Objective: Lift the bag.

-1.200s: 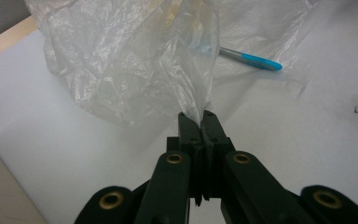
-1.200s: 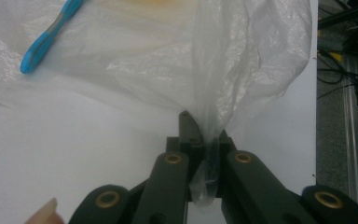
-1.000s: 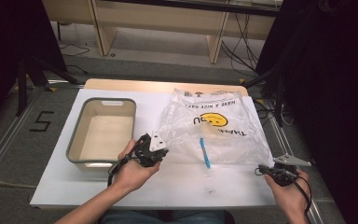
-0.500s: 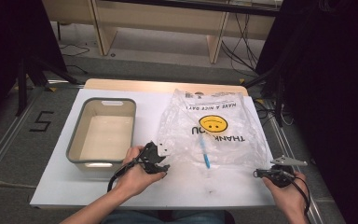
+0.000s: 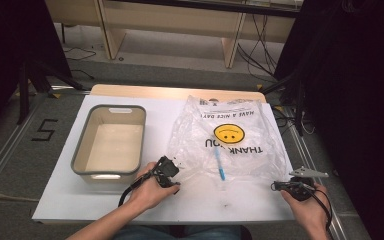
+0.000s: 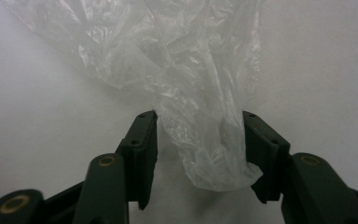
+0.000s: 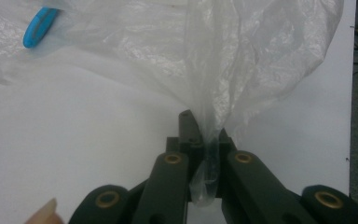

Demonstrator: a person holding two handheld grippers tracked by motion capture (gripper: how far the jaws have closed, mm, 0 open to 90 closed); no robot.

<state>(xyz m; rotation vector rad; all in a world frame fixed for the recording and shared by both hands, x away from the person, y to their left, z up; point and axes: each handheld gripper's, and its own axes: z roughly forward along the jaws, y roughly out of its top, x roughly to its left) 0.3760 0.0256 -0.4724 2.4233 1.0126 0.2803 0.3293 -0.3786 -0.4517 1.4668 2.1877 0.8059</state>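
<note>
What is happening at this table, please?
A person works on a clear plastic bag with a tool in each hand. The right tool is shut on one handle of the bag. The left tool has just been closing, with the other handle between its jaws but not clamped yet. A blue pen lies inside the bag, and a grey tub stands beside it.

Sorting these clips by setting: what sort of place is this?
Probably a lab or workshop recording station: a white table on bare grey floor, cables trailing under a wooden bench, and a taped floor number 5.
</note>
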